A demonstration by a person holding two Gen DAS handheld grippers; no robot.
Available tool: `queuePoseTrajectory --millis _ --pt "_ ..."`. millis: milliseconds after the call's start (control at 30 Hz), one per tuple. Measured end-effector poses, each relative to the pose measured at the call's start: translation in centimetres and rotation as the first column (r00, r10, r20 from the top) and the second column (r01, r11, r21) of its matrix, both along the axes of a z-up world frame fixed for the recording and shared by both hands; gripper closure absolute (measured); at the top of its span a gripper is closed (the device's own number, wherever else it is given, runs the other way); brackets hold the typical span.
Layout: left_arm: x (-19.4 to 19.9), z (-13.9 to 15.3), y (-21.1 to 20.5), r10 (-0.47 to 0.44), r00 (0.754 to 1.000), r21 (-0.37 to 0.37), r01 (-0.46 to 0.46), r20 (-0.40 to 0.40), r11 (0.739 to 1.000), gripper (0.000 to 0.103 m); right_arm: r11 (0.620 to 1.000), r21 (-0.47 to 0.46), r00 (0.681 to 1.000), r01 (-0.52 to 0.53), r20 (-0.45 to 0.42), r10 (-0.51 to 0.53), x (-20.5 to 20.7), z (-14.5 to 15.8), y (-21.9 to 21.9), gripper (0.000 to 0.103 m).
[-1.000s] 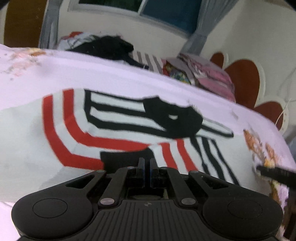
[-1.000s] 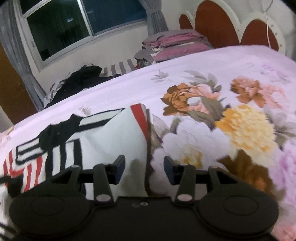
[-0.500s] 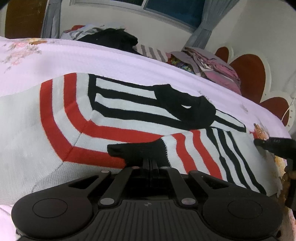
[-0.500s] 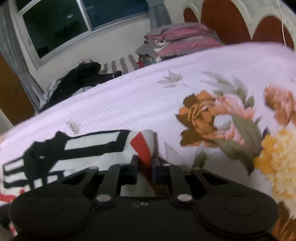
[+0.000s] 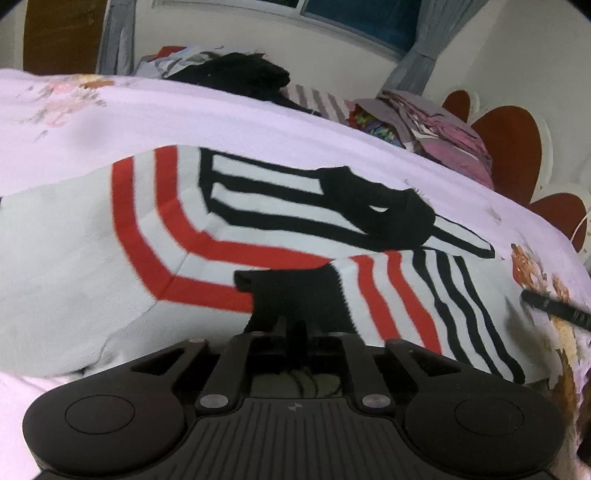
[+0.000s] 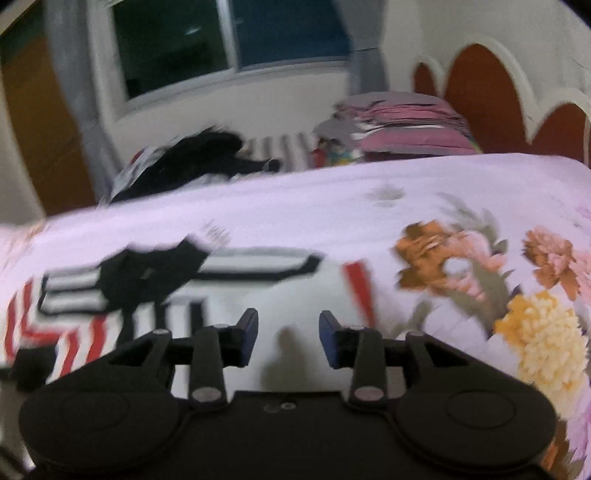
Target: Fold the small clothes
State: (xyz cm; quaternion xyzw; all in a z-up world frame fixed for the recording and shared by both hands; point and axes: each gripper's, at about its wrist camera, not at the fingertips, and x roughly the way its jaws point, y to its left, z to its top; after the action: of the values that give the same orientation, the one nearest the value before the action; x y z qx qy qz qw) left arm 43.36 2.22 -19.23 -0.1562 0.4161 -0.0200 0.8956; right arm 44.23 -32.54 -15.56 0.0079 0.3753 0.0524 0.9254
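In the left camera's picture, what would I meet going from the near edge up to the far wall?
Left gripper, shut on the striped sweater → bare bedspread → black clothes pile → window.

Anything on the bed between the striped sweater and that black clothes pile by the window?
No. In the left wrist view only bare lilac bedspread lies between the striped sweater and the black clothes pile.

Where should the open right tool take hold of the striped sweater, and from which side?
Best at the sweater's red-striped edge, coming low from the bare floral bedspread on the right. That edge lies flat and free, while the left tool already pinches the black cuff.
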Motion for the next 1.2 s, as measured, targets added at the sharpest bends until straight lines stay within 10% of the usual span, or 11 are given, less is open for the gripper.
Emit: queuePoseTrajectory --millis 100,200,633,1200 --pt "-1.0 1.0 0.6 0.015 1.000 0.019 -0.015 0.015 1.000 0.046 0.999 -0.043 0.997 0.007 -0.083 -0.011 0.0 -1.5 0.8 0.061" --pt "-2.9 2.8 1.6 0.036 0.997 0.046 -0.039 0.075 0.998 0.027 1.000 0.012 0.999 0.005 -0.053 -0.004 -1.0 -0.4 1.6 0.060" --pt "-11.3 3.2 13.3 0.285 0.958 0.030 -0.286 0.024 0.958 0.027 0.975 0.108 0.979 -0.196 -0.028 0.200 -3.6 1.8 11.6 0.056" --pt "-15.7 -2.2 28.5 0.624 0.780 -0.142 -0.624 -0.055 0.768 0.027 0.952 0.090 0.953 -0.293 -0.050 0.299 -4.0 0.3 19.8 0.054"
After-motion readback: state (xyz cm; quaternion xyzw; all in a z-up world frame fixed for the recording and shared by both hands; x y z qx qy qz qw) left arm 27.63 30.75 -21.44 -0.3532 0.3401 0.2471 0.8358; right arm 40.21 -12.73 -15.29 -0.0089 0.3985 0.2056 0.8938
